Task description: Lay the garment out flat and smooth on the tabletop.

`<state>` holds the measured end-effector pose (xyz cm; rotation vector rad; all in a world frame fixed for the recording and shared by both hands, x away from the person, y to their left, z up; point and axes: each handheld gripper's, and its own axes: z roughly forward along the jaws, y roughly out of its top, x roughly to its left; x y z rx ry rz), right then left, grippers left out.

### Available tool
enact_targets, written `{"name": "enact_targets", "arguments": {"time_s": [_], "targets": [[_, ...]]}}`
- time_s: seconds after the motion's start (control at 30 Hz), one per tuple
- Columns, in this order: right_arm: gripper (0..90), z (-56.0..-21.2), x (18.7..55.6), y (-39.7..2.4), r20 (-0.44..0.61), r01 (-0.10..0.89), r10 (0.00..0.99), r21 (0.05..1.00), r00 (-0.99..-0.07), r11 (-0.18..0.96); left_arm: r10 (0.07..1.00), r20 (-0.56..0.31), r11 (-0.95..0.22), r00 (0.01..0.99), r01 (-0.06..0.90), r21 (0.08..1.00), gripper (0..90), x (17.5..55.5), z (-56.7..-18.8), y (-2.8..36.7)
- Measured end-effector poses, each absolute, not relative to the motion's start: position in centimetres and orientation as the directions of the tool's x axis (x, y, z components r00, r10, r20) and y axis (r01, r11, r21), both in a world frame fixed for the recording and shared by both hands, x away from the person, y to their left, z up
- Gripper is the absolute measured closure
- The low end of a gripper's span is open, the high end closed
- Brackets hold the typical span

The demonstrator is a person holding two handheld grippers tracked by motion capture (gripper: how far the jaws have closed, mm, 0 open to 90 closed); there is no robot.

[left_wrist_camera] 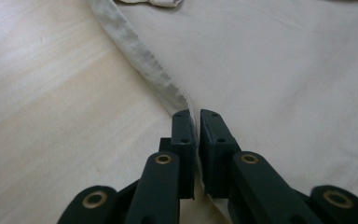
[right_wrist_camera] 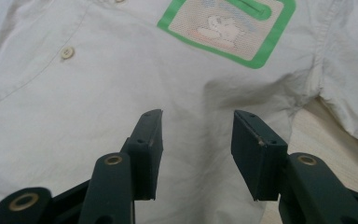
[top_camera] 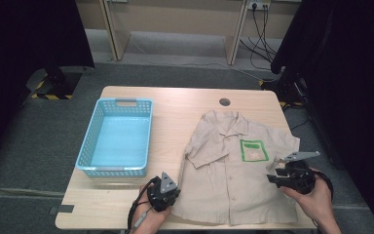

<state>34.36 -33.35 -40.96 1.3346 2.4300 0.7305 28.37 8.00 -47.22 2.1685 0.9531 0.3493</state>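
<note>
A beige short-sleeved shirt [top_camera: 233,161] lies flat, front up, on the wooden table [top_camera: 170,112], with a green-framed patch [top_camera: 253,150] on its chest. My left gripper [top_camera: 175,195] sits at the shirt's lower left side. In the left gripper view its jaws [left_wrist_camera: 196,114] are pinched on the shirt's [left_wrist_camera: 284,70] side seam edge. My right gripper [top_camera: 272,178] hovers over the shirt's right side, below the patch. In the right gripper view it [right_wrist_camera: 198,116] stands open above the cloth [right_wrist_camera: 74,93], with the patch [right_wrist_camera: 228,28] ahead and nothing gripped.
A light blue plastic basket [top_camera: 126,101] stands empty on the table's left half. A round cable hole [top_camera: 224,102] is near the far edge. Bare wood lies between basket and shirt. Dark curtains flank the table; grey carpet surrounds it.
</note>
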Motion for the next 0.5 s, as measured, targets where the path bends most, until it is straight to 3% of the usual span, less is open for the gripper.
{"name": "enact_targets", "arguments": {"time_s": [0.1, 0.17, 0.37, 0.5], "targets": [[54.2, -40.7, 34.4, -32.9, 0.000, 0.699, 0.842, 0.557, -0.540, 0.448, 0.721, -0.047, -0.452, 0.692, 0.520, 0.725, 82.1, 27.5, -47.3, 8.3], [54.2, -40.5, 34.6, -32.5, 0.000, 0.695, 0.841, 0.563, -0.541, 0.447, 0.722, -0.044, -0.442, 0.690, 0.510, 0.738, 76.0, 27.1, -47.3, 8.4], [52.0, -39.6, 36.1, -30.4, 0.005, 0.683, 0.839, 0.583, -0.545, 0.440, 0.718, -0.004, -0.381, 0.696, 0.398, 0.834, 35.9, 26.5, -46.7, 9.2], [51.6, -39.0, 37.0, -28.8, 0.022, 0.676, 0.835, 0.599, -0.550, 0.429, 0.734, -0.029, -0.340, 0.679, 0.404, 0.849, 26.8, 26.8, -47.1, 9.7]]}}
